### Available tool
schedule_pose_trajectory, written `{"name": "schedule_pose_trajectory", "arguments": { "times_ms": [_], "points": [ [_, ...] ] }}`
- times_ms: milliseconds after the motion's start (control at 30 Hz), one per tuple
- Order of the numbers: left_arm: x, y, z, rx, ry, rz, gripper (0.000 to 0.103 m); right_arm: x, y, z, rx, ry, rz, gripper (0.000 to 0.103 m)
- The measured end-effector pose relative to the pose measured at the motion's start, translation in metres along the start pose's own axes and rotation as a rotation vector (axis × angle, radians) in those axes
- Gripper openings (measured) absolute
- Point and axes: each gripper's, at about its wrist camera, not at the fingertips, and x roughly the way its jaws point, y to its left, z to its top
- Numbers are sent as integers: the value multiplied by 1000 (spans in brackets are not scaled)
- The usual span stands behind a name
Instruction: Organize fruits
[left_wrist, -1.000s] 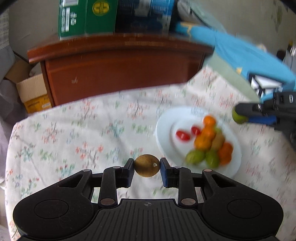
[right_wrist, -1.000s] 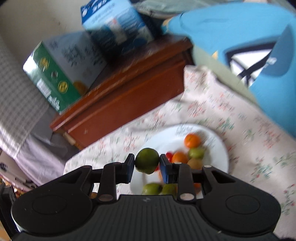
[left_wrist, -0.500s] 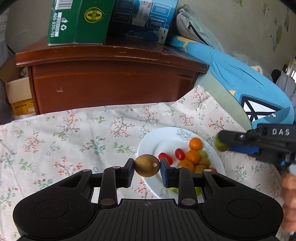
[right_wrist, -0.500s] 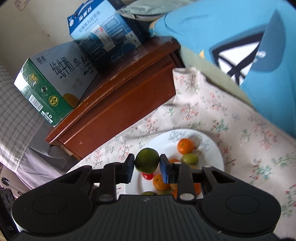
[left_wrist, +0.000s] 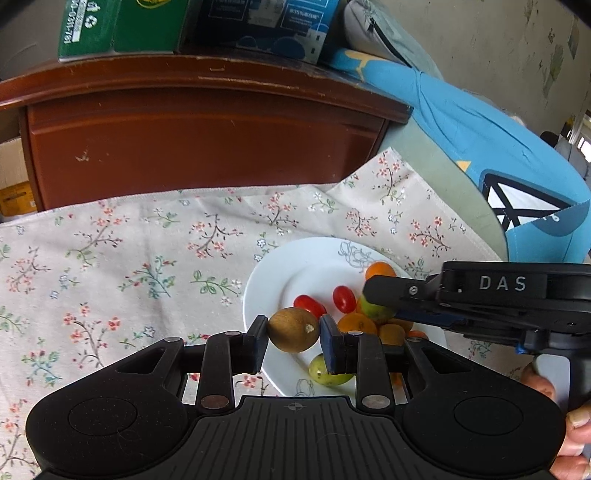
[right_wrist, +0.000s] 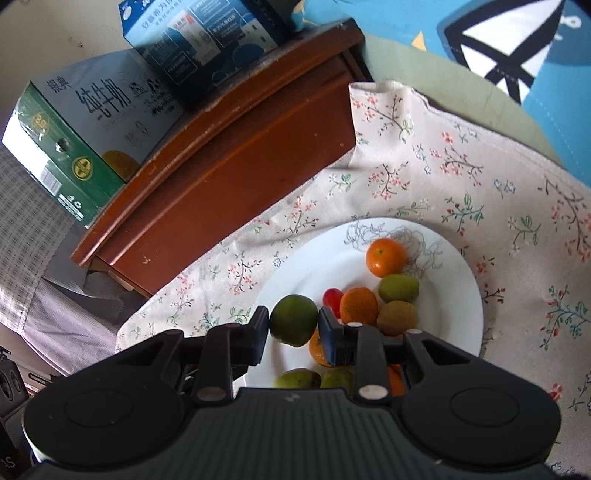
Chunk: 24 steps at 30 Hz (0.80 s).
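Far left is just bare floral tablecloth (left_wrist: 110, 258) with the dark wooden cabinet (left_wrist: 203, 140) behind it. Moving right, the left gripper (left_wrist: 293, 332) is clamped on a small brown kiwi-like fruit (left_wrist: 293, 329), pads pressing either side so it can't roll out, and it hangs over the near-left rim of the round white plate (left_wrist: 273, 280). That plate already holds the pile: small orange citrus (right_wrist: 386, 257), two red cherry tomatoes (left_wrist: 309, 305), a few green and brown fruits, all bunched toward its right half. My guess is the open left part is where these two go. Further right, the right gripper (right_wrist: 293, 326) is squeezed shut on a round green lime-like fruit (right_wrist: 293, 325) — also held above the plate, reaching in side-on over the heap. Neither fruit touches the plate yet, so both look ready to be set down.
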Motion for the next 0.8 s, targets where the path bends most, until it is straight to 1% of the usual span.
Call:
{"name": "schedule_pose_trajectory", "arguments": {
  "times_ms": [200, 233, 267, 333, 400, 467, 533, 600, 700, 733, 800],
  "points": [
    [5, -4, 0, 3, -3, -3, 30, 6, -1, -1, 14, -6, -21, 32],
    [5, -5, 0, 6, -4, -9, 32, 5, -1, -1, 17, -9, -21, 32],
    [4, -6, 0, 10, -7, -12, 35, 4, -1, -1, 19, -14, -22, 32],
    [-1, -9, 0, 21, -24, 0, 50, 3, -1, 0, 19, -21, -22, 32],
    [-5, -13, 1, 34, -40, 5, 53, 2, 0, 1, 18, -28, -21, 32],
    [-10, -16, 2, 41, -44, 4, 59, 1, 2, 1, 9, -27, -20, 32],
    [-14, -18, 2, 56, -48, 13, 71, -1, 4, 1, -3, -32, -27, 32],
    [-19, -21, 1, 78, -46, 44, 76, -3, 6, 2, -15, -40, -37, 33],
    [-27, -21, 1, 88, -34, 66, 78, -6, 8, 3, -29, -42, -58, 34],
    [-30, -21, 0, 85, -29, 72, 82, -7, 9, 2, -32, -39, -66, 35],
    [-38, -19, 0, 77, -30, 88, 88, -8, 10, 2, -41, -35, -84, 36]
  ]
}}
